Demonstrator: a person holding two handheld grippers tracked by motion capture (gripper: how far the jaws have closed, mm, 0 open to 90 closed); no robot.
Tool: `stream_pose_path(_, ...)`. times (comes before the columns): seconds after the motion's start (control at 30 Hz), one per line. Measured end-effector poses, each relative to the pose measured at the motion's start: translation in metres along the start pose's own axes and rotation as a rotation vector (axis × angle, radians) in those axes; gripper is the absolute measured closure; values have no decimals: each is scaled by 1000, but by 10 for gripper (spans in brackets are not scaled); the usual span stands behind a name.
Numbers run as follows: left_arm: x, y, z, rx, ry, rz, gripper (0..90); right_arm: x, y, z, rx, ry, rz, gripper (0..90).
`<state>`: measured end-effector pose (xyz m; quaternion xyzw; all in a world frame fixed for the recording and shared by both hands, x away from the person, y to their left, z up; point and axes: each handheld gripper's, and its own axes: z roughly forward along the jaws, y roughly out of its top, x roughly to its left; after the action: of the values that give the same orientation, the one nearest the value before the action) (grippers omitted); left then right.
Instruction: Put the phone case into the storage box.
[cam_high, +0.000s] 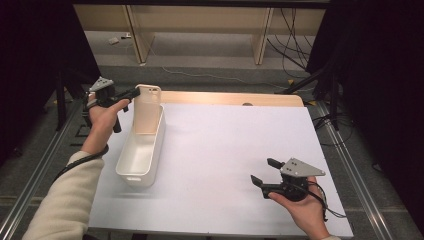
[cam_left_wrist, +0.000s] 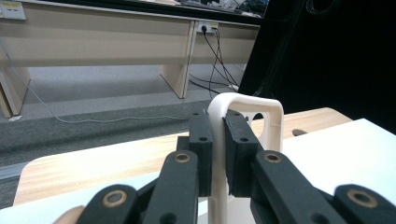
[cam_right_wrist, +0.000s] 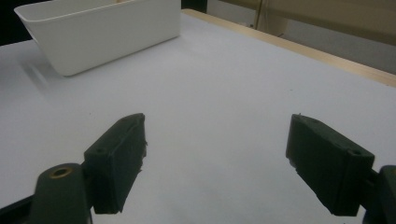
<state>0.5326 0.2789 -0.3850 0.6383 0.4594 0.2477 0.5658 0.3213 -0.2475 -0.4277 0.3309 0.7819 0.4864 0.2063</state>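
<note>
A long white plastic bin (cam_high: 140, 150) lies lengthwise at the left of the white table (cam_high: 225, 145). Its far end rises into a handle loop (cam_high: 148, 94). My left gripper (cam_high: 134, 93) comes in from the left and is shut on that loop. In the left gripper view the black pads (cam_left_wrist: 201, 140) pinch the loop's near upright (cam_left_wrist: 218, 121) from both sides. Near the table's front right, my right gripper (cam_high: 264, 171) stands open, pointing left toward the bin (cam_right_wrist: 107, 32). Its jaws (cam_right_wrist: 217, 154) hold nothing, and there is only bare table under them.
A strip of wooden tabletop (cam_high: 230, 97) runs along the back edge. Beyond it stand wooden bench legs (cam_high: 263, 40), with cables (cam_high: 290, 45) on the floor. Metal rails (cam_high: 350, 165) flank the table on both sides. Dark curtains close off the left and right.
</note>
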Motion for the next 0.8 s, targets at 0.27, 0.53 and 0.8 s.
stream_pose_path(0.27, 0, 0, 4, 8, -1, 1, 825, -1, 0, 0, -11, -10, -12, 213)
stream_pose_path(0.53, 1, -1, 6, 16, 2, 6, 825, -1, 0, 0, -12, -9, -12, 213)
stream_pose_path(0.8, 6, -4, 10, 25, 2, -8, 824, -1, -1, 1, -7, -7, -7, 213)
